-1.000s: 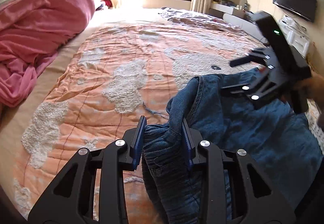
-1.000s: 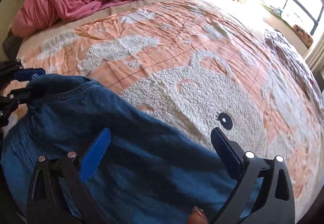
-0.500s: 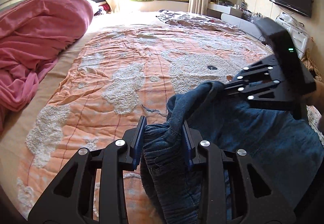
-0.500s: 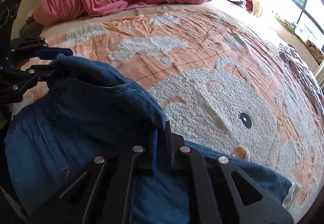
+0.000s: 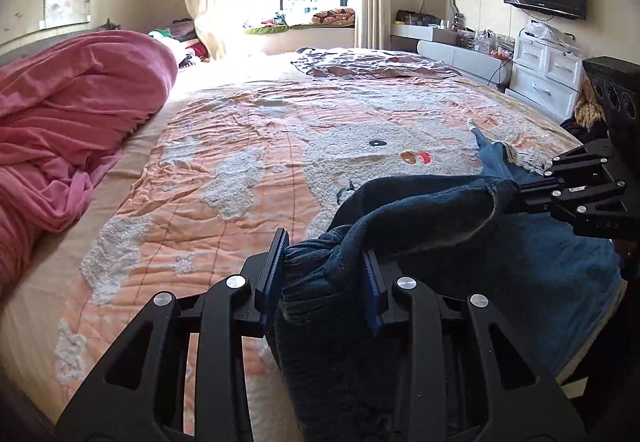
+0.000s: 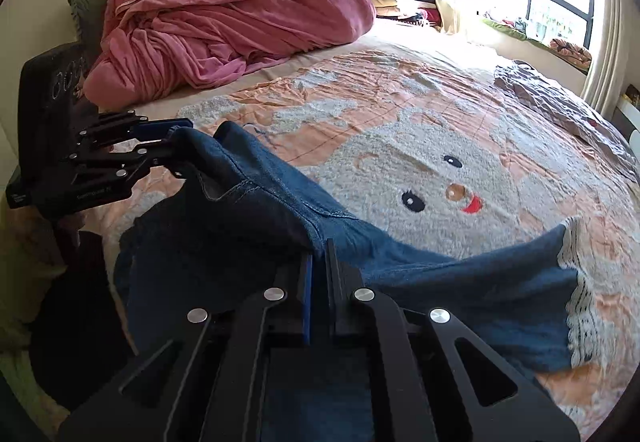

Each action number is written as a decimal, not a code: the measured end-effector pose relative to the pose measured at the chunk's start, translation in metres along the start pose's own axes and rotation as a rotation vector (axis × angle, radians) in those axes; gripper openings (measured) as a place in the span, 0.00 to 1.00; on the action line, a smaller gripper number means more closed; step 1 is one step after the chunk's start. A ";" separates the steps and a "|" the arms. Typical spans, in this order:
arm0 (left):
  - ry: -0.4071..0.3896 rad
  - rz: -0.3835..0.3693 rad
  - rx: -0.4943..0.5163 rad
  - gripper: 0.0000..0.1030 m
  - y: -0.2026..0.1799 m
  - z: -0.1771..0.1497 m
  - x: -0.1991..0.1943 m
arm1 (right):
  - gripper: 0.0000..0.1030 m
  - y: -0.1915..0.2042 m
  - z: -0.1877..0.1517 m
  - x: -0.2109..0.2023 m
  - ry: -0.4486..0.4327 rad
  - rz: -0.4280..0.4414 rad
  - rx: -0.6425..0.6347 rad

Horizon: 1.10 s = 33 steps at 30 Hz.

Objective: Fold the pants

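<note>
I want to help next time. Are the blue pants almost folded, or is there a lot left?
Only just begun. Done: both grippers have hold of the pants. In hand: the left gripper pinches a bunched edge, the right gripper is shut on another part, and the denim between them is lifted off the bedspread. Left: the lace-trimmed leg end lies spread out, with no neat fold showing yet.

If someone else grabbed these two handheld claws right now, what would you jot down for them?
Left gripper: shut on a bunched edge of the denim pants.
Right gripper: shut on another part of that edge, jaws nearly together.
The held edge is lifted between the two; the lace-trimmed hem lies on the orange bedspread.
Done: both grips taken.
Left: no neat fold is laid yet; carry the edge over, lay it flat and smooth it.
</note>
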<state>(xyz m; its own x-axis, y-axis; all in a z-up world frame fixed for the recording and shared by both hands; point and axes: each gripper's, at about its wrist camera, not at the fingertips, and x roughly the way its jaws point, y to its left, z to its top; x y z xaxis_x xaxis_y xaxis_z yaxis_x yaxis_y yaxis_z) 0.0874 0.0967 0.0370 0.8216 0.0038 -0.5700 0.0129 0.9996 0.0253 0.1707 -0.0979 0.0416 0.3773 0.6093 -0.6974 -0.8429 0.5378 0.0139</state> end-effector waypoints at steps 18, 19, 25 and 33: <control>0.159 0.023 -0.032 0.37 -0.022 -0.072 -0.041 | 0.05 0.080 -0.098 -0.019 0.017 0.070 0.078; 0.162 0.021 -0.031 0.40 -0.023 -0.071 -0.044 | 0.05 0.084 -0.100 -0.018 0.023 0.059 0.064; 0.182 0.033 -0.069 0.48 -0.015 -0.072 -0.064 | 0.07 0.087 -0.104 -0.017 0.012 0.064 0.081; 0.069 -0.071 -0.092 0.47 -0.042 -0.027 -0.081 | 0.08 0.092 -0.112 -0.016 0.019 0.051 0.069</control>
<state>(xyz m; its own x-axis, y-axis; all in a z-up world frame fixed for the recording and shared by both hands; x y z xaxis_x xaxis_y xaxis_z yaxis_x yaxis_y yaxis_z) 0.0053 0.0556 0.0598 0.7791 -0.0679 -0.6233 0.0143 0.9958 -0.0905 0.0445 -0.1235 -0.0256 0.3264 0.6262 -0.7080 -0.8324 0.5454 0.0986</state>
